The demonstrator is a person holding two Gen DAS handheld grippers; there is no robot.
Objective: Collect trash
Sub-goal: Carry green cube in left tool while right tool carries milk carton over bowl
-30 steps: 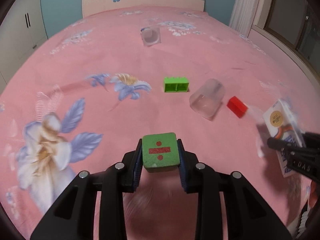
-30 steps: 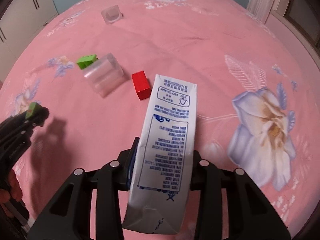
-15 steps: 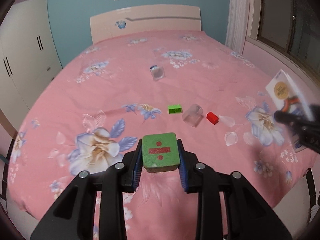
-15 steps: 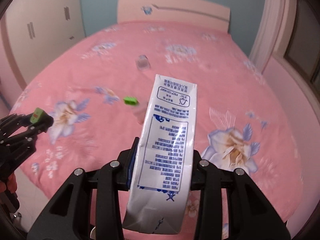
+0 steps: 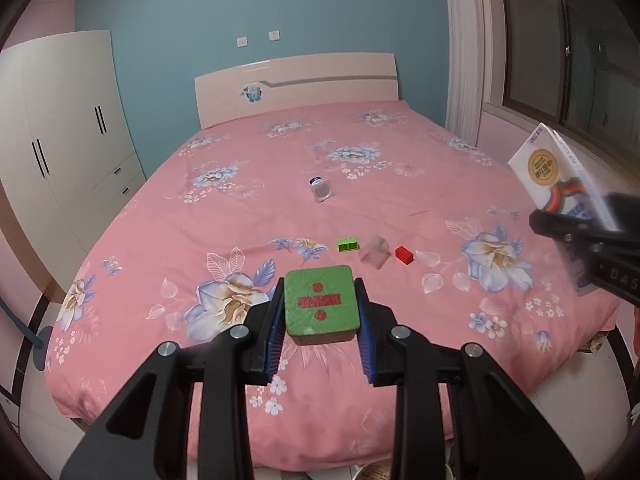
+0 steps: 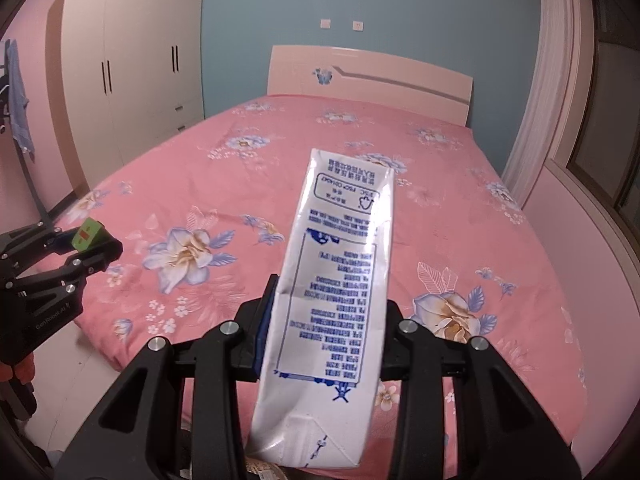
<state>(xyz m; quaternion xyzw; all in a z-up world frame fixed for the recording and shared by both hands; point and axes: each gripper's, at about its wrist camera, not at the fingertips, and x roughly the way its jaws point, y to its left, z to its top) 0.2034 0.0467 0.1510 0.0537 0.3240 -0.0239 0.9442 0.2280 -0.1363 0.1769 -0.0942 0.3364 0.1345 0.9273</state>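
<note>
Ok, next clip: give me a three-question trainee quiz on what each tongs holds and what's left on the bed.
1. True or false: the left tongs are shut on a green foam block.
2. What do the right tongs hold? A) red block B) white carton C) clear cup
3. Fill in: on the pink bed, the clear cup lies between a green brick and a ___ block.

Key: 1 true; 2 B, the white carton; 3 red, the red block.
</note>
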